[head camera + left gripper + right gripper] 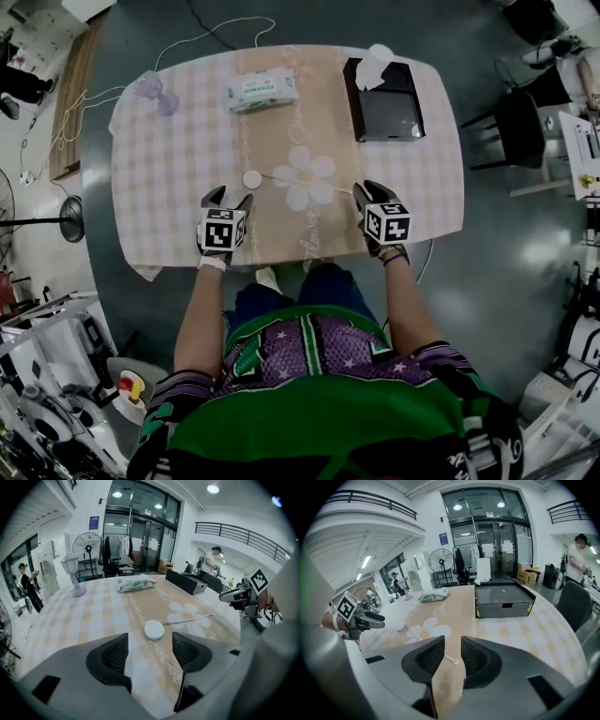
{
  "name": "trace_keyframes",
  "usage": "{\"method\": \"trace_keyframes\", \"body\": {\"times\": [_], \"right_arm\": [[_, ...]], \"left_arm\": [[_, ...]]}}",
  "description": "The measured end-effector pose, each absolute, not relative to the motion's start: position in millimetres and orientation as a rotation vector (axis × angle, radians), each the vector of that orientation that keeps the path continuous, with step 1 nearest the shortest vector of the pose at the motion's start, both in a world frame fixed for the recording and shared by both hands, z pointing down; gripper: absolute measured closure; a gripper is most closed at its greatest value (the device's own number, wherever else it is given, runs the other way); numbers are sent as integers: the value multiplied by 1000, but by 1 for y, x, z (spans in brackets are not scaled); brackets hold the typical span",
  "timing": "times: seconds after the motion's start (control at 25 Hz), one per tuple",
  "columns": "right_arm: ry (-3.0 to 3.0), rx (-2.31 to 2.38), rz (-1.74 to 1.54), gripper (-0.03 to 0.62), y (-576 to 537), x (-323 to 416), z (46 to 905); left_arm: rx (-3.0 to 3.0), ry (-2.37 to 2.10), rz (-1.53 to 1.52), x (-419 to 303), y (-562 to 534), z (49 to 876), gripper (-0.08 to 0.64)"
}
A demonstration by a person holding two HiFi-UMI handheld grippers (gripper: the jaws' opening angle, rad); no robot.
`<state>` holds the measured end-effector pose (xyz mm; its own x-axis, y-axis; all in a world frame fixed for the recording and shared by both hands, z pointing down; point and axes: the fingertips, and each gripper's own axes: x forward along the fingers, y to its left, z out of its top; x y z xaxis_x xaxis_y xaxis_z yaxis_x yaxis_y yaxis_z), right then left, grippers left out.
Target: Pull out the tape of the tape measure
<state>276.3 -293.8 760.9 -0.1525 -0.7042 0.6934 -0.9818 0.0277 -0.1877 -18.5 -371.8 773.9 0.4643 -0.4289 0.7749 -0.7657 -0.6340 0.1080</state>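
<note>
Round white tape measure (252,178) on checked table (169,197), thin tape (187,619) extended, left gripper (230,199) fingers released, right gripper (372,192) fingers released

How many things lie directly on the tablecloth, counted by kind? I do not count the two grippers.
Tape measure: 1
Pack of wipes: 1
Black box: 1
Small pale object on a round base: 1
Total: 4
</note>
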Motion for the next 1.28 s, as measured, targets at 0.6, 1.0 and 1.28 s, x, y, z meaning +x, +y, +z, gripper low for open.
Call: {"method": "trace_keyframes", "body": {"times": [0.6,1.0,1.28], "right_arm": [[-1903,1936,803,491,-221,221,685],[-2009,1976,695,491,-202,212,611],[-2130,1963,619,491,-142,220,564]], "left_arm": [[2421,-1012,794,-82,-323,705,249],[2460,-1047,680,-93,-284,661,250],[2466,-1110,559,-80,-220,616,250]]}}
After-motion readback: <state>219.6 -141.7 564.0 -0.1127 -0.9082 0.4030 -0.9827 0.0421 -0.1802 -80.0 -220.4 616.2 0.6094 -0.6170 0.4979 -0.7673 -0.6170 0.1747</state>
